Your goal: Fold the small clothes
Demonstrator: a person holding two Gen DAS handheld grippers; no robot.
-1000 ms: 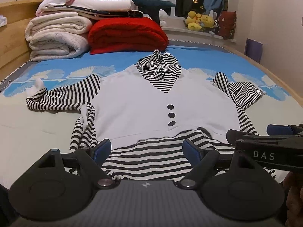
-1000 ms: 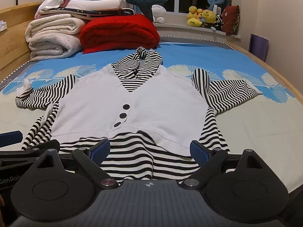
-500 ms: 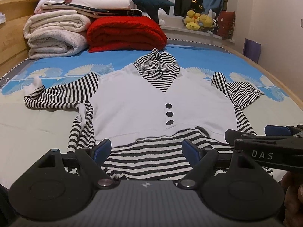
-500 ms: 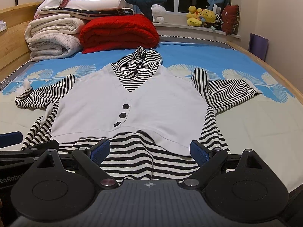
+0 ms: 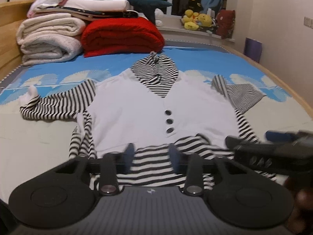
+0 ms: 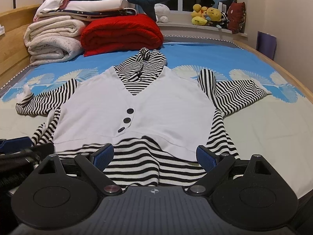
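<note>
A small white top with black-and-white striped sleeves, hood and hem [image 5: 156, 109] lies flat, front up, on the bed; it also shows in the right wrist view [image 6: 156, 107]. Three dark buttons [image 6: 127, 119] run down its front. My left gripper [image 5: 151, 154] is over the striped hem, its blue-padded jaws partly closed and blurred, with a gap between them. My right gripper [image 6: 155, 156] is wide open over the hem's right part, and it shows at the right of the left wrist view [image 5: 273, 148]. Neither holds cloth.
Folded white blankets [image 6: 52, 41] and a red blanket [image 6: 121, 33] are stacked at the bed's far left. Plush toys [image 6: 209, 15] sit on the window sill. A wooden bed frame [image 6: 283, 72] runs along the right. The blue patterned sheet [image 6: 215, 56] lies beyond the top.
My left gripper's jaws have come closer together and it has moved forward over the hem. My right gripper has stayed open and almost still.
</note>
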